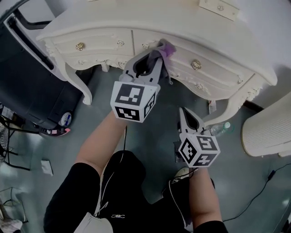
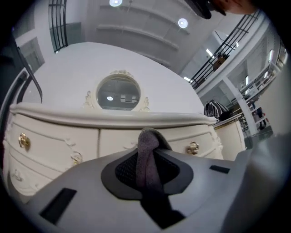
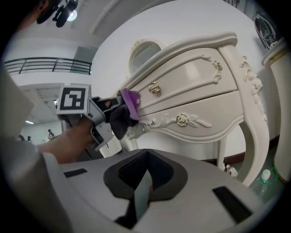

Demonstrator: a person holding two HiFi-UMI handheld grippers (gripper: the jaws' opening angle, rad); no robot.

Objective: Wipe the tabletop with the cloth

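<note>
My left gripper (image 1: 152, 57) is shut on a grey and purple cloth (image 1: 162, 49), held up against the drawer fronts of a cream dresser just under its tabletop (image 1: 150, 13). In the left gripper view the cloth (image 2: 147, 142) bulges up from between the closed jaws, with the tabletop edge (image 2: 109, 116) above it. My right gripper (image 1: 184, 114) hangs lower, beside the dresser's right leg, with its jaws together and nothing in them. The right gripper view shows the left gripper and the cloth (image 3: 125, 111) at the drawers.
A black case (image 1: 27, 77) stands at the dresser's left. On the floor by the right leg lies a plastic bottle (image 1: 221, 129), and a white ribbed object (image 1: 268, 132) stands further right. A flat tag (image 1: 218, 7) lies on the tabletop. An oval mirror (image 2: 119, 93) rises behind.
</note>
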